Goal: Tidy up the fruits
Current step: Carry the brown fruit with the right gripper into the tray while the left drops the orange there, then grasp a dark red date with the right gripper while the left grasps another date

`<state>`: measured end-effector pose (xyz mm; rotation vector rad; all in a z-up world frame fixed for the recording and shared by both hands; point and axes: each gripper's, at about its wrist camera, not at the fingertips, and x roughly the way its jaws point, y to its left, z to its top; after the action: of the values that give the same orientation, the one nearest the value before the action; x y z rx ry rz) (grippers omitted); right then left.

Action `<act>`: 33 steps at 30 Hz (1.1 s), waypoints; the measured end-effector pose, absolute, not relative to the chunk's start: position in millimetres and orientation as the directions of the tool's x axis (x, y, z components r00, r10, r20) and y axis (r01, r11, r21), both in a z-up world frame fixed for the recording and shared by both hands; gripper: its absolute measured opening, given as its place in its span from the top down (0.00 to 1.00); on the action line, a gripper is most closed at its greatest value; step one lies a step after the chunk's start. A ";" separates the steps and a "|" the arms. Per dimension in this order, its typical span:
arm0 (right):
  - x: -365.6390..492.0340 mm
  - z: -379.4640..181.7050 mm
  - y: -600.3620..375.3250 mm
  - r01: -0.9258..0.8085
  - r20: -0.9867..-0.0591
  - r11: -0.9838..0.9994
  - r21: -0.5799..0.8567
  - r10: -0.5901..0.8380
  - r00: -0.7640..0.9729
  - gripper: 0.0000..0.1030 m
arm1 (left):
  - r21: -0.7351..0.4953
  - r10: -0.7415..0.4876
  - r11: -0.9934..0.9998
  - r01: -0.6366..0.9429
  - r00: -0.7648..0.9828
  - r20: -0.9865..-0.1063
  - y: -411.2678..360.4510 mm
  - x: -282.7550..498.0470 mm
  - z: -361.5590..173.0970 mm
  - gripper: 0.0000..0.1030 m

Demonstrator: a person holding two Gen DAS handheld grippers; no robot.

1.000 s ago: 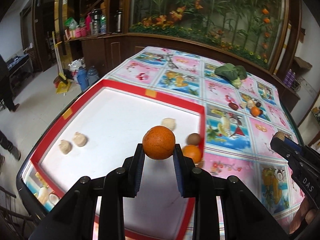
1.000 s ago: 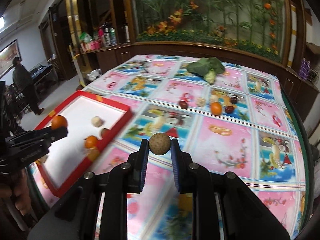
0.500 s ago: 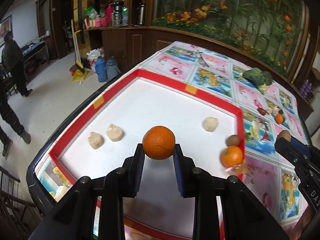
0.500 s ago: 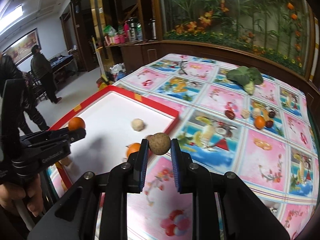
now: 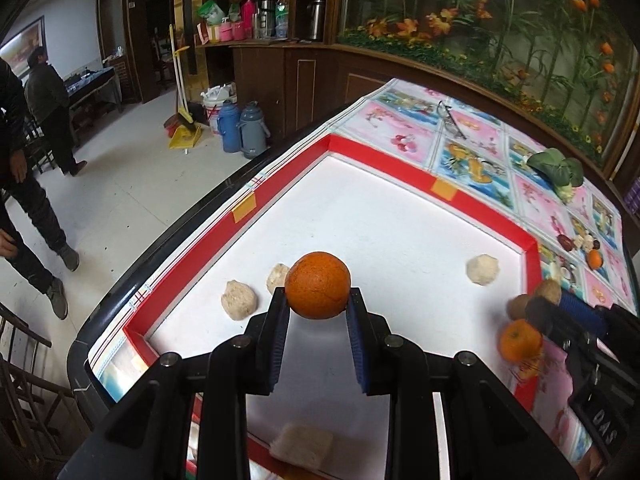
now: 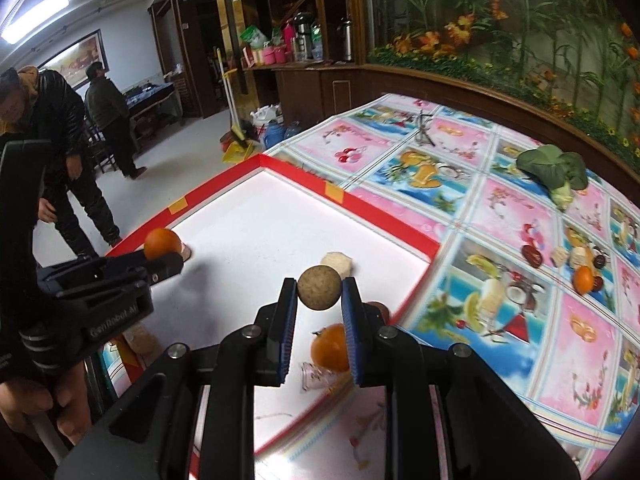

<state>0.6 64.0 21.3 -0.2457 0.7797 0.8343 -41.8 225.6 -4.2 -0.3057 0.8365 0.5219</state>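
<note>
Over the red-rimmed white tray [image 5: 384, 160], left tool [image 5: 318, 300] is gripping a round orange [image 5: 318, 290], right tool [image 6: 319, 296] a brown ball-shaped fruit [image 6: 319, 293]; several fruits are remaining on the tabletop [image 6: 520, 216].

Both wrist cams are looking fwd and down along their own fingers, sitting close over the red-rimmed tray [image 5: 416, 178] [image 6: 384, 218] (left cam nearer its outer edge); both are sharing tray and tablecloth [image 5: 476, 160] [image 6: 500, 216].

Bright ceiling light [image 6: 34, 14], glaring white tray [image 6: 256, 216], fisheye-bent, slightly blurred edges.
</note>
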 end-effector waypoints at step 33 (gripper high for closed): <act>0.0 6.2 77.2 -0.772 -0.738 0.635 0.040 0.540 0.405 0.46 | -0.339 0.053 0.835 -0.433 0.677 -0.734 250.4 -7.2 -1.5 0.39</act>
<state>0.0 77.2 6.2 -0.3310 0.7928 0.8464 -7.2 250.4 -1.5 -0.5244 0.7861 0.2873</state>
